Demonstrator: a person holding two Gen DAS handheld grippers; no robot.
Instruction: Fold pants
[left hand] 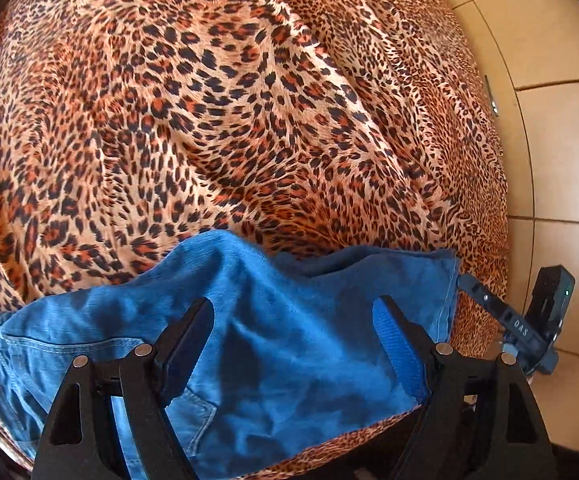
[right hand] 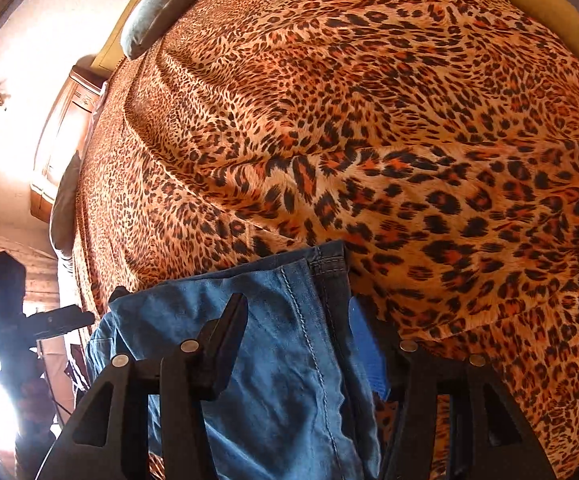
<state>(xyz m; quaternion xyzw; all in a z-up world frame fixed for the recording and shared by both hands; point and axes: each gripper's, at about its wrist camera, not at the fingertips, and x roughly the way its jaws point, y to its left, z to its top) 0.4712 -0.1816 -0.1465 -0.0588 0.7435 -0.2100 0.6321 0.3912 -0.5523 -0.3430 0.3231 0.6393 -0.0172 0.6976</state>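
From the left wrist camera, the blue denim pants [left hand: 249, 332] lie on the leopard-print bedspread [left hand: 209, 120], bunched at its near edge, close under the camera. A stitched pocket seam shows on the part of the pants nearest the left rim of the view. The left gripper [left hand: 293, 344] hangs over the pants with its two black fingers [left hand: 187, 344] spread wide apart, the blue cloth filling the gap between them. Whether either finger presses into the cloth cannot be told. Off the right-hand edge of the pants, the dark body of the right gripper [left hand: 529, 320] reaches in toward the hem corner, beyond the side of the bedspread. Further out on that side is a floor of pale square tiles [left hand: 561, 152].

From the right wrist camera, the pants [right hand: 273, 352] again sit at the near edge of the bedspread [right hand: 369, 120], with a thick stitched seam running toward the camera. The right gripper [right hand: 297, 344] is open, one black finger [right hand: 225, 340] on top of the denim, the other at the folded edge, cloth between them. To the left of the pants, the left gripper [right hand: 17, 320] shows as a dark backlit shape. At the far end of the bedspread lies a grey pillow [right hand: 157, 12].
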